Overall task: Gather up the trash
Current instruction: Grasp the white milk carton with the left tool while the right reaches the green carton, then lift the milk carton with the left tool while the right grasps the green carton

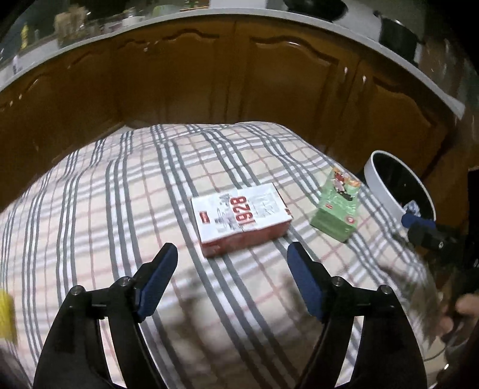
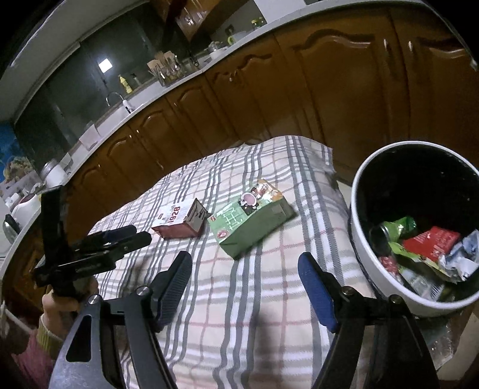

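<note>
A red and white box marked 1928 (image 1: pixel 242 217) lies on the plaid tablecloth (image 1: pixel 119 209), just ahead of my open, empty left gripper (image 1: pixel 232 254). A green carton (image 1: pixel 336 209) lies to its right. In the right wrist view the green carton (image 2: pixel 251 221) lies ahead of my open, empty right gripper (image 2: pixel 244 263), with the 1928 box (image 2: pixel 179 221) further left. A white bin (image 2: pixel 416 227) with a dark inside stands at the right and holds several wrappers (image 2: pixel 425 254). The left gripper (image 2: pixel 98 245) shows at the left there.
Brown wooden cabinets (image 1: pixel 239 77) under a white counter (image 1: pixel 227 15) close off the far side of the table. The bin (image 1: pixel 395 182) stands off the table's right edge. A sink and tap (image 2: pixel 119 101) sit on the counter at the far left.
</note>
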